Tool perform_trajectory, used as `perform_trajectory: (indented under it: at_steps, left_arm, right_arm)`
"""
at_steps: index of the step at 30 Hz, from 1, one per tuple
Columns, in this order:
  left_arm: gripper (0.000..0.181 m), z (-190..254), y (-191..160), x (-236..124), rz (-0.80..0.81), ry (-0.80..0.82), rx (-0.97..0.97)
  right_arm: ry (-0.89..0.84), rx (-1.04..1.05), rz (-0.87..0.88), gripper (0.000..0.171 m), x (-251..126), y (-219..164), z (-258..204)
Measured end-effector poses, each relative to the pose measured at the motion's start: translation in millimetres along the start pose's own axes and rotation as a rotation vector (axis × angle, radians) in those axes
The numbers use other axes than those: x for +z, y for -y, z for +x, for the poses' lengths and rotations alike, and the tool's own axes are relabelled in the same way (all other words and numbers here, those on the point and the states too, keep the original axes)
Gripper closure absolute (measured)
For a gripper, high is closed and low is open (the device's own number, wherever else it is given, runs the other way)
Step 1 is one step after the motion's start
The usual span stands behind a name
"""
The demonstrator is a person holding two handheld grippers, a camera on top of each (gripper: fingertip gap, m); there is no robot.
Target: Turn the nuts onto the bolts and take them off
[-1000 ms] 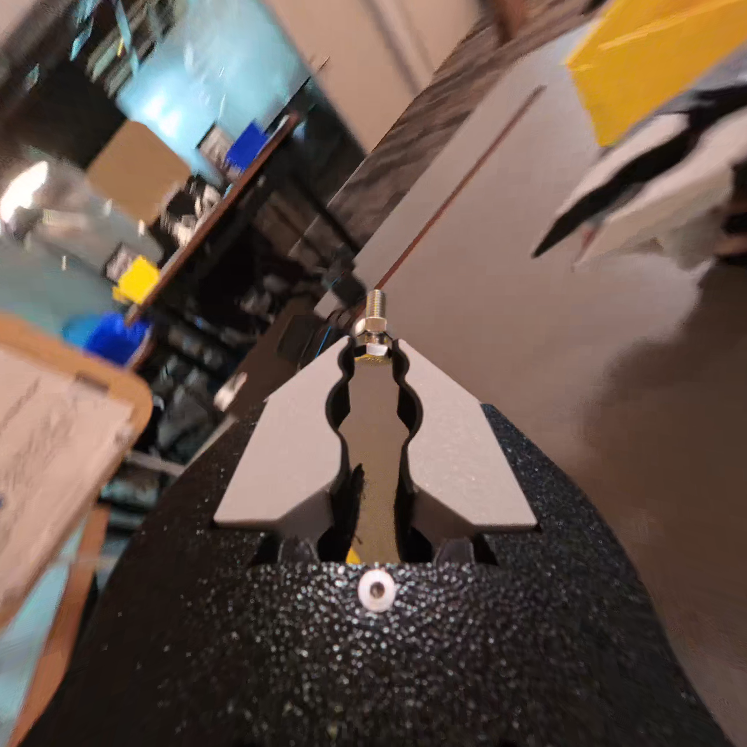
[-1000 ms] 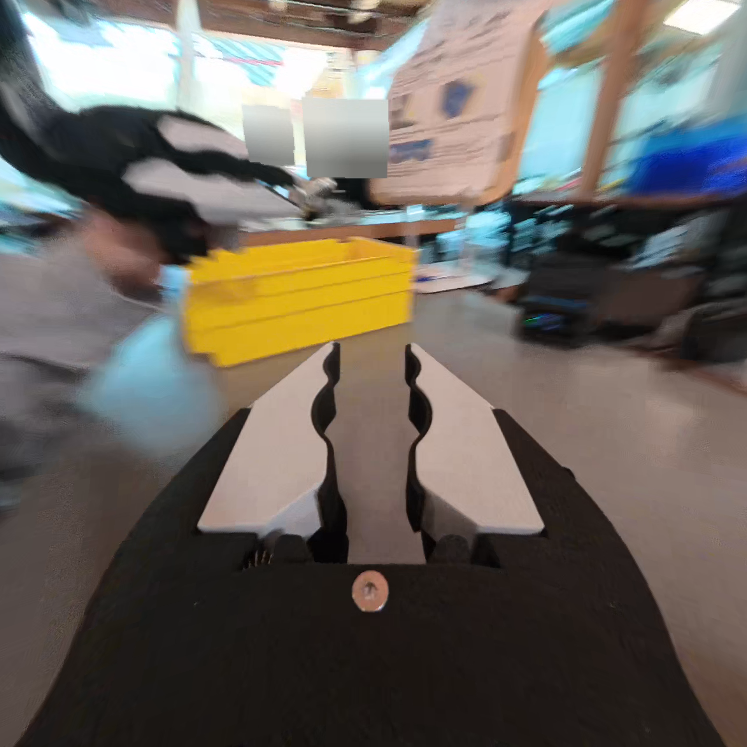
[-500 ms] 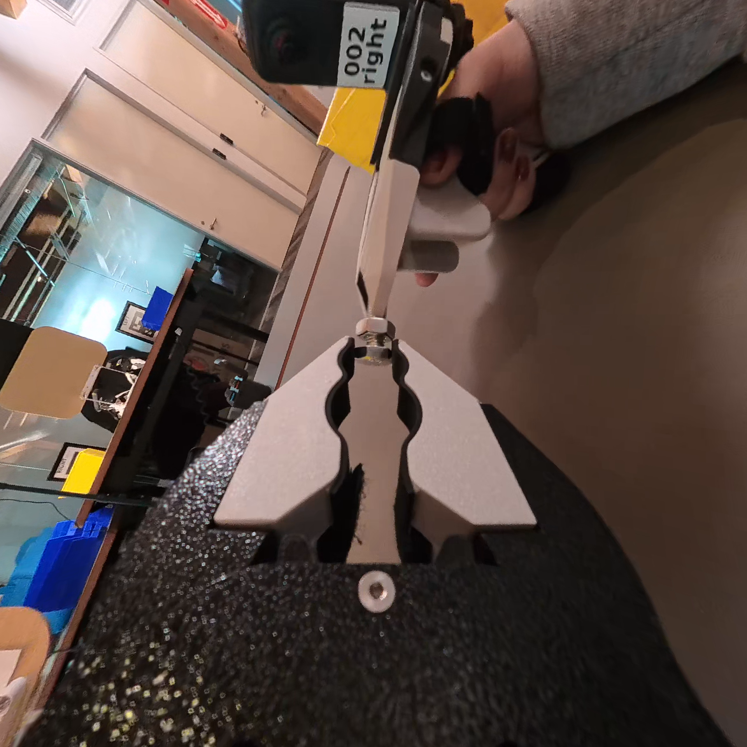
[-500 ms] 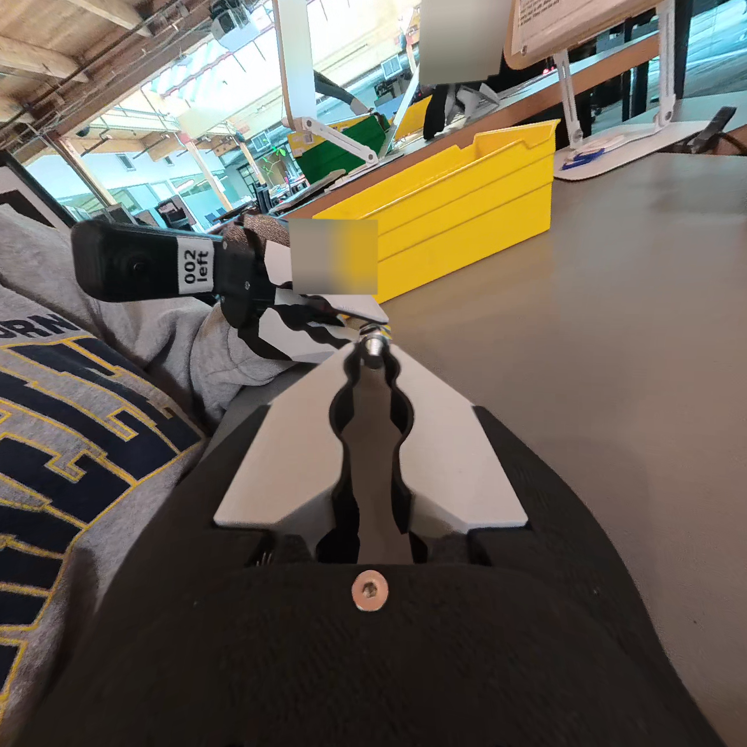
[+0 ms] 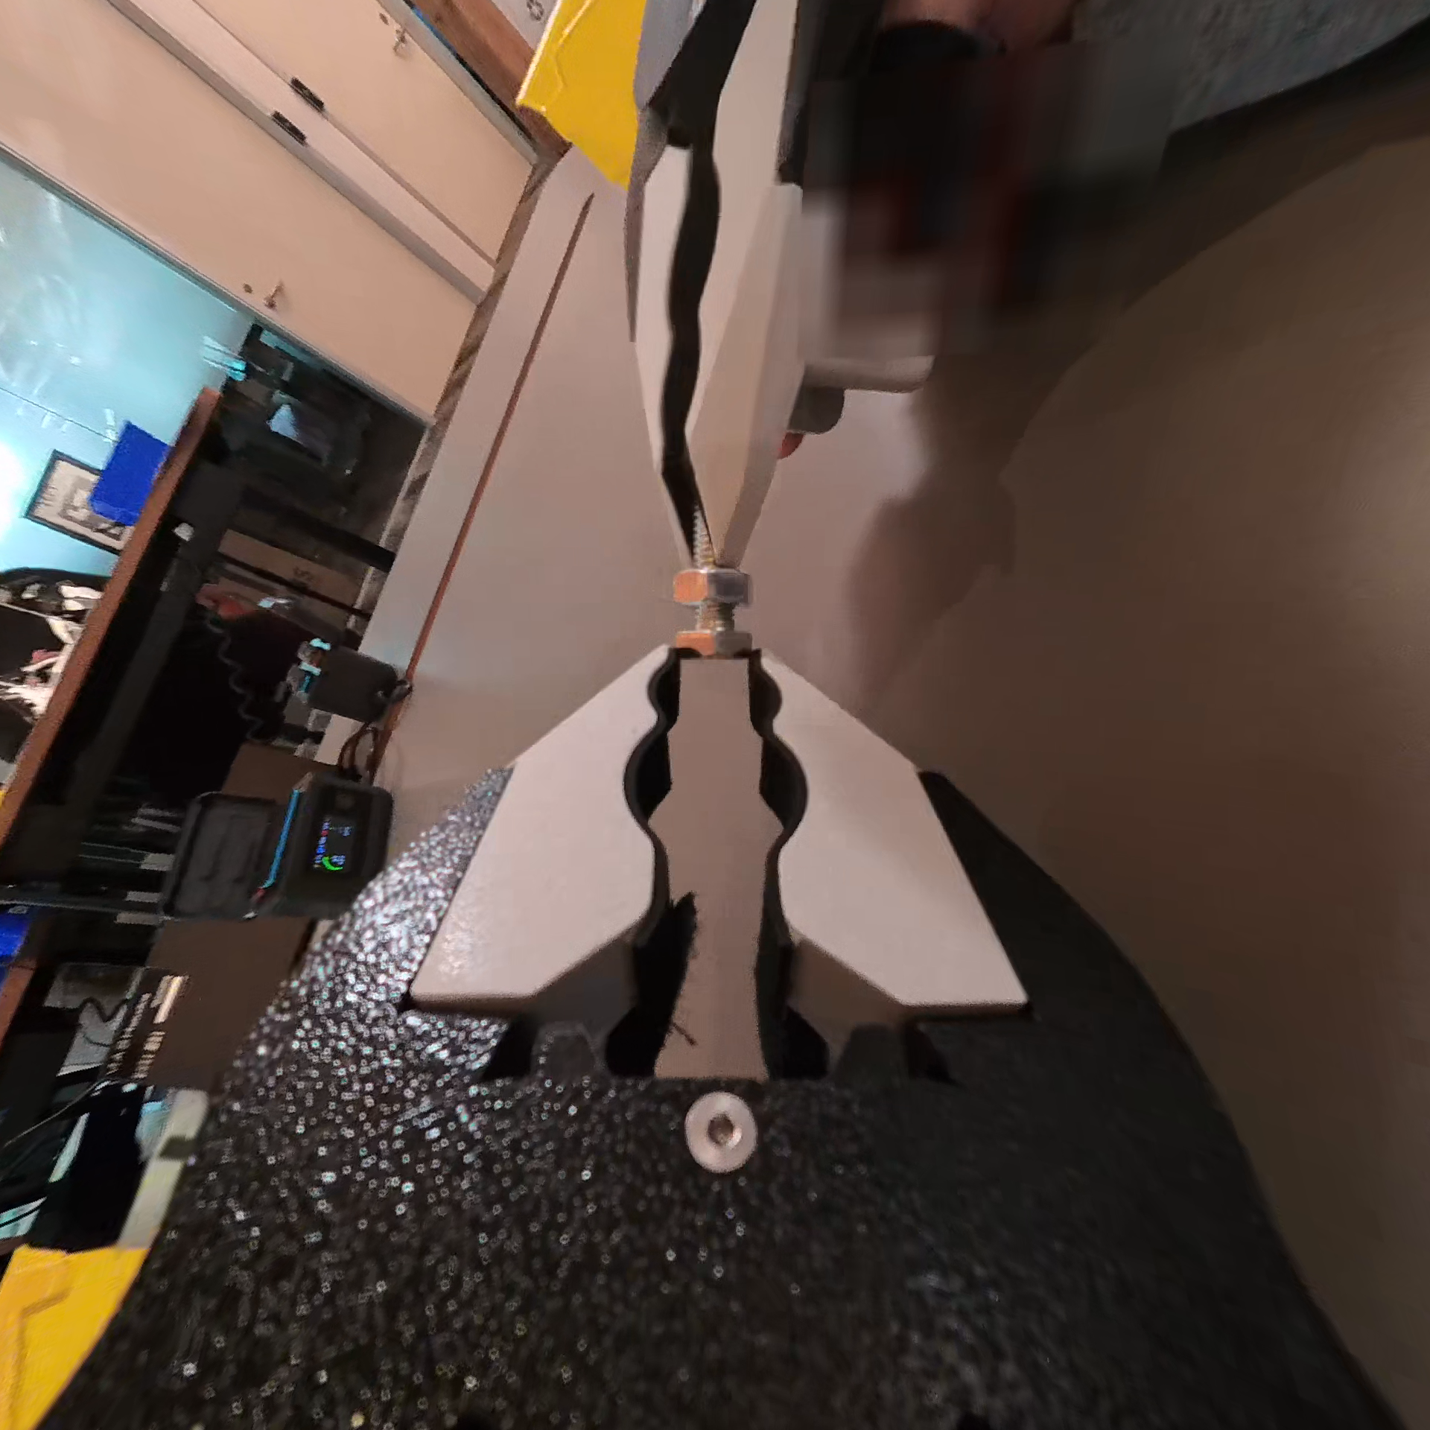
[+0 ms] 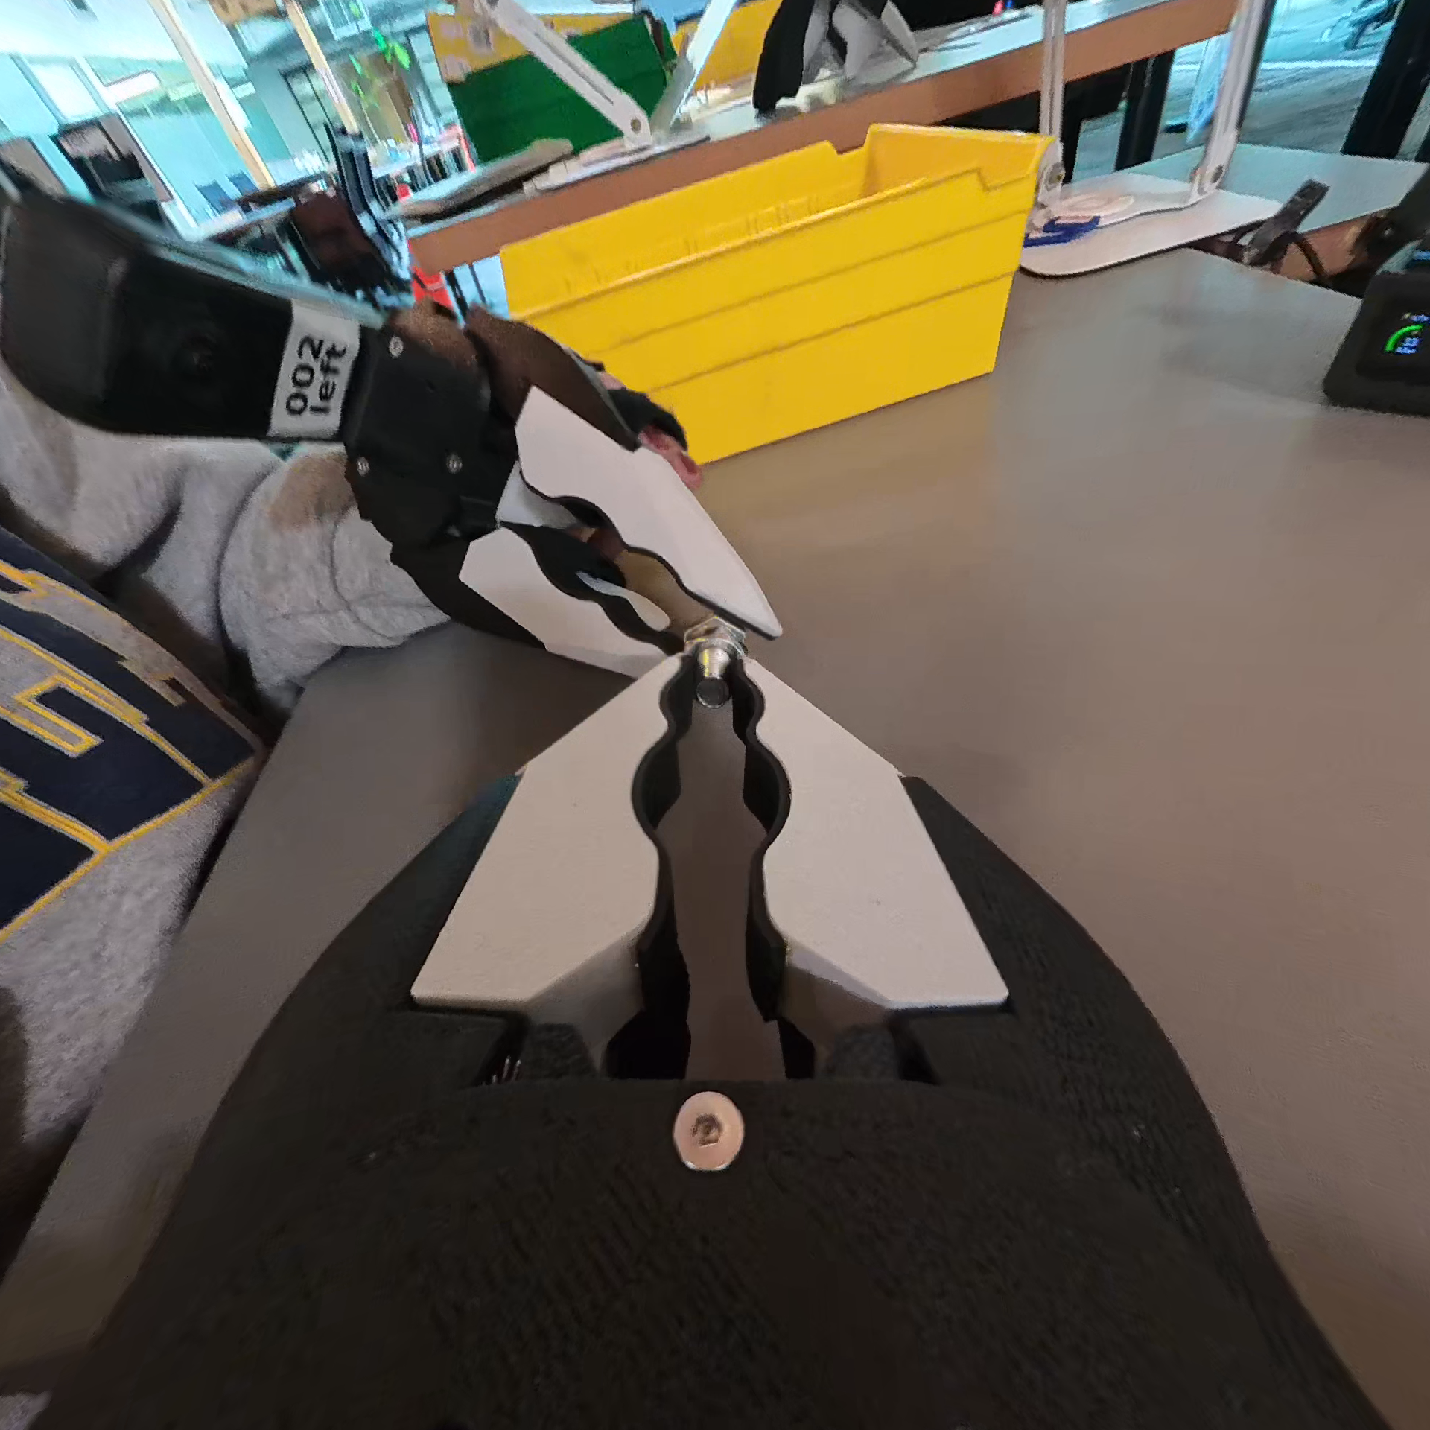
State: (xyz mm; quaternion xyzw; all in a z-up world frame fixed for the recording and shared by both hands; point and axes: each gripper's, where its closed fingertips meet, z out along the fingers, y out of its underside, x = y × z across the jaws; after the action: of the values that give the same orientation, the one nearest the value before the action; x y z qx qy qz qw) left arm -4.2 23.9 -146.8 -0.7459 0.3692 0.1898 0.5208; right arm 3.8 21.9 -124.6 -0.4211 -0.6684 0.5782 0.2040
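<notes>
A steel bolt [image 5: 710, 615] is held in the air above the grey table [image 6: 1122, 658], between both grippers. My left gripper [image 5: 712, 658] is shut on the bolt's hex head. A steel nut [image 5: 712, 586] sits on the thread a short way from the head. My right gripper [image 5: 706, 545] comes in from the top of the left wrist view and is shut on the threaded end beyond the nut. In the right wrist view, my right gripper [image 6: 713, 681] clamps the bolt's round end [image 6: 712, 691]. There the left gripper [image 6: 723, 638] reaches in from the left.
A yellow bin [image 6: 774, 309] stands on the table behind the grippers and shows in the left wrist view [image 5: 580, 77]. A small black device with a lit screen [image 6: 1385, 340] sits at the table's right edge. A person's grey sleeve [image 6: 271, 557] is at the left. The grippers are tip to tip, or close to it.
One second ago my right gripper was open and away from the bolt. It has come to the bolt and shut on its threaded end, then turned about the bolt's axis. My left gripper kept hold of the head.
</notes>
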Motion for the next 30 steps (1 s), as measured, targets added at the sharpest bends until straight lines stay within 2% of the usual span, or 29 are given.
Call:
perform_trajectory:
  at_steps: [1,4,10,13,16,19,25,30]
  left_arm:
    - [0.165,3,0,-2,0.004,-0.024,-0.009]
    - [0.165,9,-1,-8,0.002,-0.075,-0.039]
    - [0.165,5,-8,-16,-0.037,-0.041,-0.005]
    - [0.165,8,-17,-20,-0.066,-0.032,0.077]
    - [0.165,18,-22,-18,-0.07,-0.036,0.174]
    - [0.165,21,-31,-14,-0.106,-0.027,0.236]
    - [0.165,19,-31,-16,-0.081,-0.038,0.179]
    - [0.165,21,-32,-17,-0.088,-0.039,0.21]
  right_arm:
    - [-0.002,-0.025,-0.015,0.163,1,-2,-1]
    - [-0.012,-0.095,-0.053,0.163,3,-6,-5]
    - [-0.057,-0.075,-0.061,0.163,3,-8,1]
    - [-0.07,0.007,-0.107,0.141,2,-16,4]
    - [-0.078,0.017,-0.259,0.138,3,-40,4]
    - [-0.066,-0.027,-0.314,0.135,9,-47,-2]
    - [-0.098,-0.049,-0.308,0.135,12,-45,1]
    - [-0.122,-0.113,-0.316,0.132,18,-43,1]
